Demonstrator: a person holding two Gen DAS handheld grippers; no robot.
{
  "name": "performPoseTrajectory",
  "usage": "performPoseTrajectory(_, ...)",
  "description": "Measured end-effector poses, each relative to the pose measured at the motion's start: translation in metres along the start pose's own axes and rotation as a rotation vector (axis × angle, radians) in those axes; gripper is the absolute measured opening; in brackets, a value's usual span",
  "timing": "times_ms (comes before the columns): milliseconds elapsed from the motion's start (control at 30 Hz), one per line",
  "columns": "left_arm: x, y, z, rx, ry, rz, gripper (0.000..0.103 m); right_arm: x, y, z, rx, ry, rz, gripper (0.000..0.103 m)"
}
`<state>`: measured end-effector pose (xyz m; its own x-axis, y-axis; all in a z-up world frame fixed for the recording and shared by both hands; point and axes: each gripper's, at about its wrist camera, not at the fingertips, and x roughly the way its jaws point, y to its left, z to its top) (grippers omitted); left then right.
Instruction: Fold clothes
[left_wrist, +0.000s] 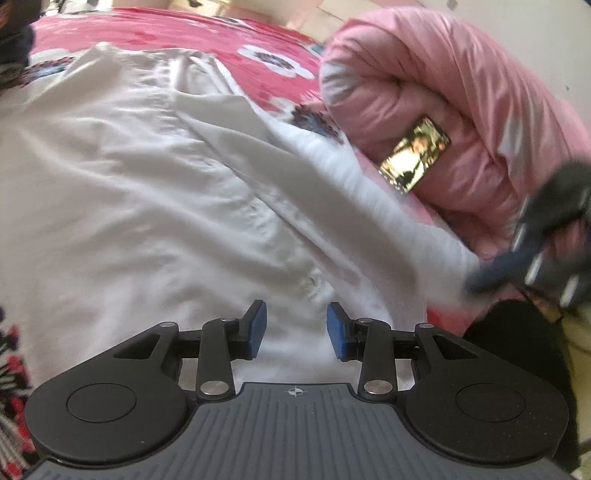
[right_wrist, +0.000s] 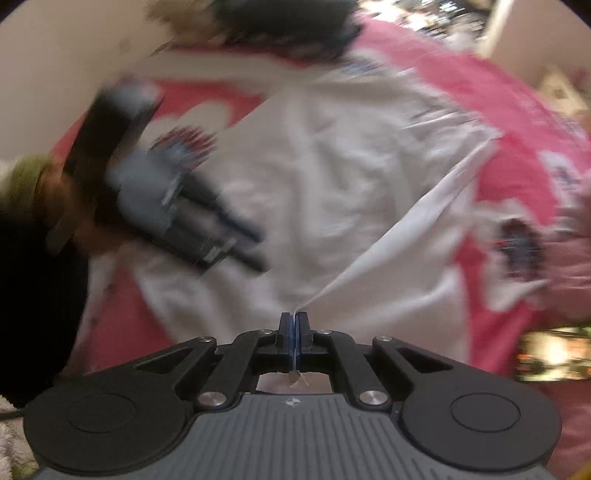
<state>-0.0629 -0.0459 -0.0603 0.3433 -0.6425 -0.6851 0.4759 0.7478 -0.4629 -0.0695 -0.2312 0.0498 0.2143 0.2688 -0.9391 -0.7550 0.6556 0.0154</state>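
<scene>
A white shirt (left_wrist: 122, 192) lies spread on a pink flowered bedspread (left_wrist: 192, 40). My left gripper (left_wrist: 295, 325) is open, its blue pads (left_wrist: 258, 328) just above the shirt's near edge, holding nothing. My right gripper (right_wrist: 293, 325) is shut on a thin fold of the white shirt (right_wrist: 332, 177), and the cloth stretches taut from it up to the right. The right gripper also shows blurred at the right of the left wrist view (left_wrist: 532, 251), at the end of the sleeve. The left gripper shows blurred in the right wrist view (right_wrist: 236, 243).
A rolled pink quilt (left_wrist: 461, 92) lies at the right of the bed with a phone (left_wrist: 415, 155) resting against it. The pink flowered bedspread (right_wrist: 517, 110) surrounds the shirt. A wall stands behind the bed.
</scene>
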Motion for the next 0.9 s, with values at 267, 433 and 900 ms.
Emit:
performPoseTrajectory(267, 0.001, -0.003, -0.009, 0.013, 0.023, -0.007, 0.036, 0.069, 0.029, -0.015, 0.093, 0.043, 0.118, 0.008)
performPoseTrajectory(433, 0.015, -0.008, -0.017, 0.051, 0.065, -0.015, 0.036, 0.083, 0.024, -0.04, 0.336, 0.03, 0.19, 0.033)
performPoseTrajectory(900, 0.03, -0.038, -0.027, 0.175, 0.106, 0.038, 0.035, 0.017, -0.012, -0.13, 0.867, -0.201, 0.209, 0.041)
